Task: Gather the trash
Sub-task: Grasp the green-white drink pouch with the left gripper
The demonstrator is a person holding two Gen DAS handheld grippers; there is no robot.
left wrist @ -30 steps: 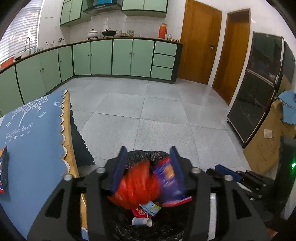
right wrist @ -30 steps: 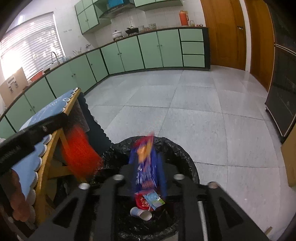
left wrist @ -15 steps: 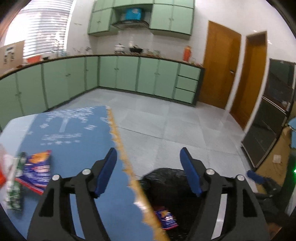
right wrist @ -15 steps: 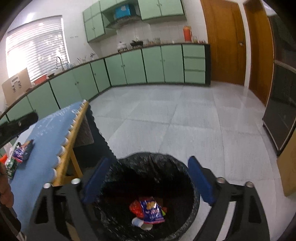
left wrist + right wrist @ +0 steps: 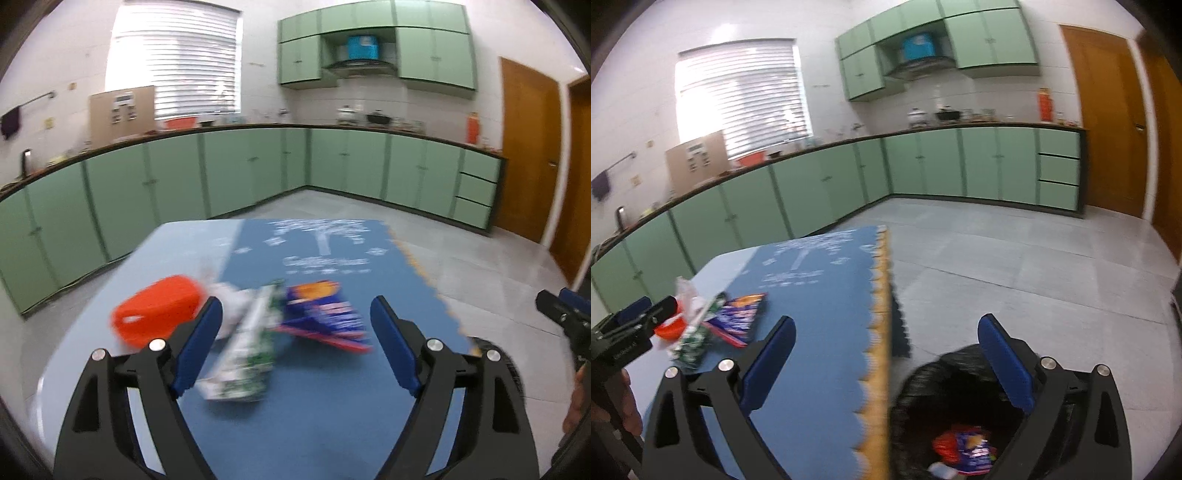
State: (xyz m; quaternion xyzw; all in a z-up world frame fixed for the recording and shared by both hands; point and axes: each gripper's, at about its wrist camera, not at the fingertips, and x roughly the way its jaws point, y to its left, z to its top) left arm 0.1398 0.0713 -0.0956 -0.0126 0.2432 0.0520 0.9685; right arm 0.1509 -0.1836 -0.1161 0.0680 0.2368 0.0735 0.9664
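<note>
- My left gripper (image 5: 295, 345) is spread wide and empty, low in the frame, lined up on the blurred litter at the centre so a wrapper can slip between its fingers.
- There lie an orange wrapper (image 5: 157, 314), a green-and-white packet (image 5: 247, 354) and a purple snack bag (image 5: 325, 317), bunched on the blue tablecloth (image 5: 325, 417).
- My right gripper (image 5: 886, 365) gapes empty over the black-lined trash bin (image 5: 945, 373), lower right, where dropped wrappers (image 5: 964, 448) sit.

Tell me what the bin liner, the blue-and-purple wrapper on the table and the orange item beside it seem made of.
Bin liner: thin black plastic film, judging by its crinkled, faintly shiny folds. Blue-and-purple wrapper: probably printed plastic or foil film, flat with bright graphics; motion blur hides its sheen. Orange item: smooth, rounded, evenly coloured, likely moulded plastic, though blurred.
</note>
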